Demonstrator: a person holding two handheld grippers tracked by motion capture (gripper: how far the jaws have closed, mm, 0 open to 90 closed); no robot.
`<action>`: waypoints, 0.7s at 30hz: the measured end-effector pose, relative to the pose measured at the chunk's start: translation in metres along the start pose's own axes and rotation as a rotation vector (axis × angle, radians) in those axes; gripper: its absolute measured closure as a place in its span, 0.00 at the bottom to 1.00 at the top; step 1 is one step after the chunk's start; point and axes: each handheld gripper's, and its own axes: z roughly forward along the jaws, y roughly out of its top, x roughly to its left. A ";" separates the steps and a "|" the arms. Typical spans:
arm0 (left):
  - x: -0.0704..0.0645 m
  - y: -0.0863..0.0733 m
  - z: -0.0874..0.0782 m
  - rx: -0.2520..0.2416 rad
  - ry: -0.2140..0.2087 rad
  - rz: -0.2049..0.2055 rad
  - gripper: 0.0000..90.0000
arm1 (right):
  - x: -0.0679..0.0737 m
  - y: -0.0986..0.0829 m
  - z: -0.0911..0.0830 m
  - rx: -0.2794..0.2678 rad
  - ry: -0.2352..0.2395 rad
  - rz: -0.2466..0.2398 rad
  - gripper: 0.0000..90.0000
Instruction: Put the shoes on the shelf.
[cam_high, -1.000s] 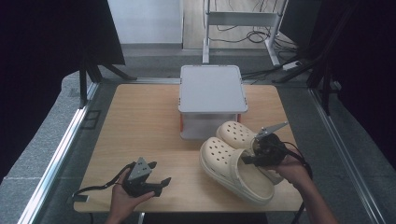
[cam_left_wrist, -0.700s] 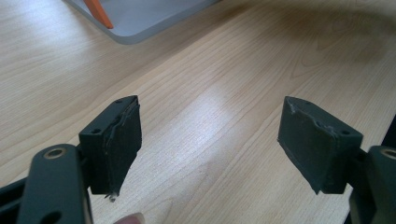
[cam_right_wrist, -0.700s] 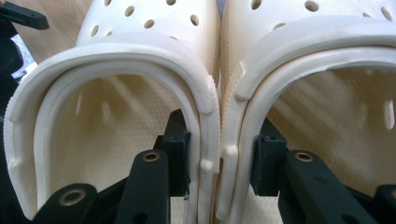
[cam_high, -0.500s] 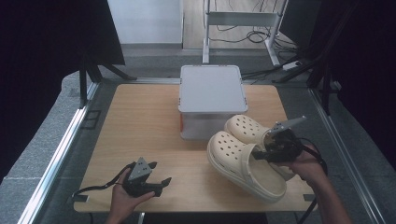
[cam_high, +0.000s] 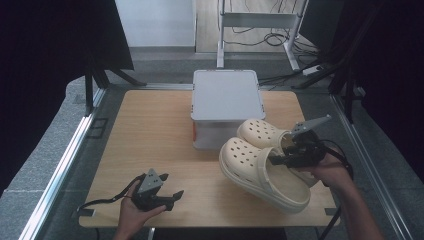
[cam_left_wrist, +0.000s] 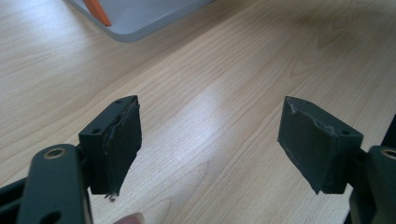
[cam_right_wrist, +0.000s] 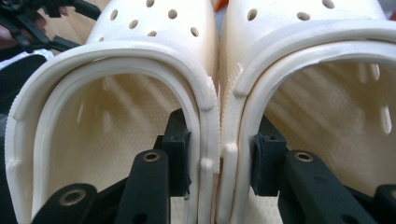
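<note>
Two cream clogs sit side by side at the right of the wooden table (cam_high: 150, 140), the near clog (cam_high: 260, 172) and the far clog (cam_high: 262, 132), toes pointing left. My right gripper (cam_high: 280, 159) is shut on their two touching inner walls. In the right gripper view one finger (cam_right_wrist: 180, 149) is inside the left clog (cam_right_wrist: 116, 56) and the other finger (cam_right_wrist: 266, 158) is inside the right clog (cam_right_wrist: 317, 51), with my right gripper (cam_right_wrist: 219, 154) pinching the walls together. My left gripper (cam_high: 172, 197) rests at the front left, its jaws wide apart over bare wood (cam_left_wrist: 215, 140).
A grey lidded box (cam_high: 225, 95) stands at the back middle of the table, just left of the clogs' toes. Its corner (cam_left_wrist: 140, 18) with an orange latch (cam_left_wrist: 98, 11) lies ahead of the left gripper. Dark curtains and a metal frame surround the table.
My right gripper has carried the pair of clogs a little to the right, closer to the table's right edge. The left gripper has stayed in place.
</note>
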 end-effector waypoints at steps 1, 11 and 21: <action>0.000 0.000 0.000 -0.001 0.000 0.000 0.24 | 0.001 0.002 -0.001 -0.003 0.005 -0.001 0.73; 0.000 0.000 0.000 0.000 0.000 0.000 0.24 | 0.002 0.014 -0.004 -0.007 0.027 -0.006 0.74; 0.000 0.000 0.000 -0.002 0.001 -0.001 0.24 | 0.008 0.036 -0.019 -0.026 0.023 -0.036 0.74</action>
